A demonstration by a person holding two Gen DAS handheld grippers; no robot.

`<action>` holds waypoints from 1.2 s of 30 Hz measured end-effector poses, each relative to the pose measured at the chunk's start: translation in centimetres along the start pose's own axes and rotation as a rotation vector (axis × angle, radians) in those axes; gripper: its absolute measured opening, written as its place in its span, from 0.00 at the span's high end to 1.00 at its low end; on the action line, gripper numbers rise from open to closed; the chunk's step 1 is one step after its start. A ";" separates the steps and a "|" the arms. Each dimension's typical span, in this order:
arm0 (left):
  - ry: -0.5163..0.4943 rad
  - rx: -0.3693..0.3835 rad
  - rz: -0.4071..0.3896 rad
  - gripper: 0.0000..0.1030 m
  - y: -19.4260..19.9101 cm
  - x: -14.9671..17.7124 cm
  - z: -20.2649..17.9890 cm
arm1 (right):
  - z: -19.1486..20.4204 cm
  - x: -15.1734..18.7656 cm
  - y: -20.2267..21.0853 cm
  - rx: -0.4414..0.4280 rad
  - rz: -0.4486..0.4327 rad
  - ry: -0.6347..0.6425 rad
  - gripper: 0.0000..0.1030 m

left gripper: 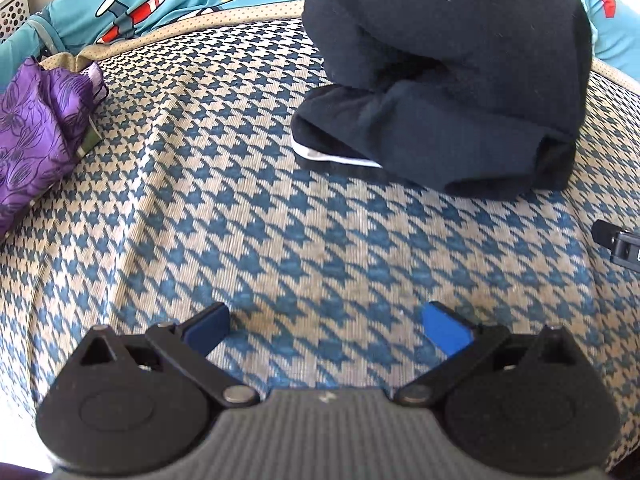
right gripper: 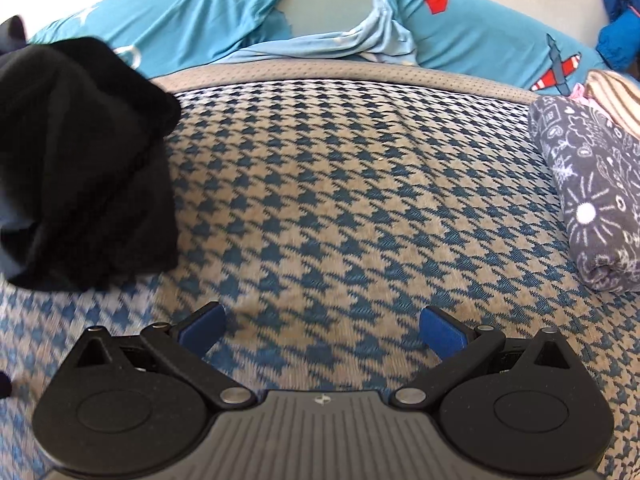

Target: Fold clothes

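The black garment lies bunched in a soft heap on the houndstooth mat, a sliver of white lining showing at its lower edge. From the right wrist view the same black garment sits at the left side of the mat, ahead of that gripper and to its left. The left gripper hovers over bare mat with its blue-padded fingers spread wide and nothing between them; the heap lies ahead of it, to the right. The right gripper is likewise spread wide and empty above the mat. A purple floral cloth rests at the mat's left edge. A folded grey patterned cloth lies at the right edge. Beyond the mat's border spreads a turquoise sheet printed with aeroplanes.
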State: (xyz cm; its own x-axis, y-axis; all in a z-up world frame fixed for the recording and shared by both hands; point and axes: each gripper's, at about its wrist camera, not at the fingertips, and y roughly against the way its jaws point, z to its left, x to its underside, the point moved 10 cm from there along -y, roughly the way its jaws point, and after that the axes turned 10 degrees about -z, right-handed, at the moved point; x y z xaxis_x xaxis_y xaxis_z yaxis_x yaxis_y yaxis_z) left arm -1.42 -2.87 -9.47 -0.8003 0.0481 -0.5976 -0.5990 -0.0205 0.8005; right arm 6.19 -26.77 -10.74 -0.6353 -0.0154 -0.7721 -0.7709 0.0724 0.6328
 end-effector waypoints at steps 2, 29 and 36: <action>-0.006 -0.001 -0.008 0.00 0.3 0.3 -0.1 | 0.2 0.1 0.3 -0.014 0.007 0.014 0.00; 0.048 -0.022 -0.019 0.00 1.7 1.8 -0.2 | 0.8 2.3 3.2 -0.068 0.116 0.011 0.00; 0.061 -0.033 -0.001 0.00 1.8 1.9 -0.2 | 0.8 2.9 4.5 -0.074 0.117 0.018 0.00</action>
State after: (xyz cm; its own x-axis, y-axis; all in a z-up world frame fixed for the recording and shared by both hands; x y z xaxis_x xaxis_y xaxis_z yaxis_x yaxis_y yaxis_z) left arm -4.05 -3.04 -9.19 -0.7990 -0.0132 -0.6011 -0.5998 -0.0531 0.7984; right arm 0.98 -25.71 -10.16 -0.7215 -0.0289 -0.6919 -0.6922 0.0014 0.7217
